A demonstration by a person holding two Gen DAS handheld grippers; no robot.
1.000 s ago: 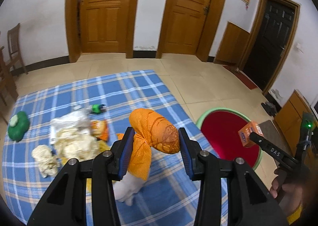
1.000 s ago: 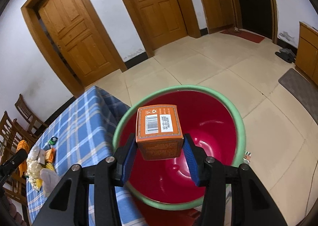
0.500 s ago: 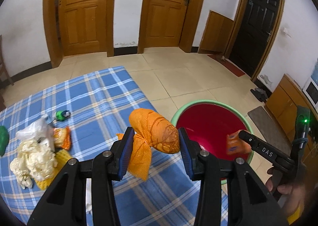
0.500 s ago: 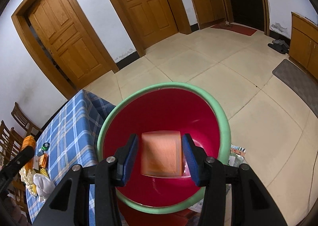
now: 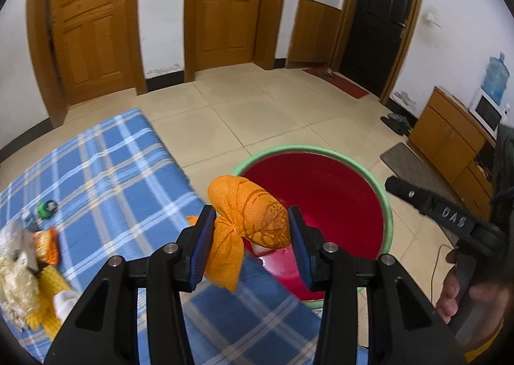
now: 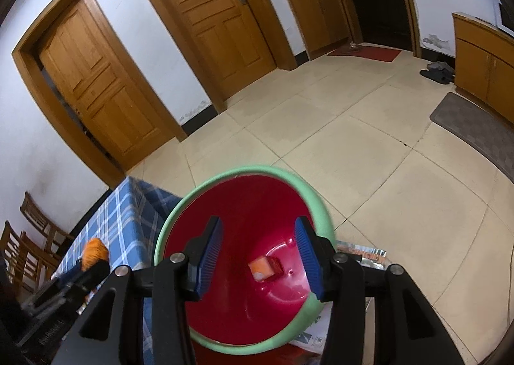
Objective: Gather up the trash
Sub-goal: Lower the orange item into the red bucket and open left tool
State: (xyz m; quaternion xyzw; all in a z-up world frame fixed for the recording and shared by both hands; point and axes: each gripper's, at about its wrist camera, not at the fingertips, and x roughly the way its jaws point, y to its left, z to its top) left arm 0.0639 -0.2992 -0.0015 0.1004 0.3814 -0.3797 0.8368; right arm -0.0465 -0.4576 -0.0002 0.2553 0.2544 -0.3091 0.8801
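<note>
From the left wrist, the left gripper (image 5: 249,235) has its fingers clamped on a knotted orange bag (image 5: 249,218), held over the edge of the blue checked counter (image 5: 106,178), right at the near rim of the red bin (image 5: 387,214) with its green lip. More trash (image 5: 25,271) lies in one loose heap on the counter's left side, too blurred to count piece by piece, with one small green item (image 5: 45,207) apart from it. The right gripper's arm (image 5: 446,217) reaches in from the right, held by a hand (image 5: 456,297). The risk here is a release too early: the bag hangs only partly over the bin, so it could catch the rim or drop to the floor. From the right wrist, the right gripper (image 6: 258,255) hangs above the one bin (image 6: 321,204) with its fingers apart and nothing between them; one orange box (image 6: 265,268) lies at the bottom. The orange bag (image 6: 94,251) shows at the left, just beside the bin. Two wooden doors and one dark door stand behind.
</note>
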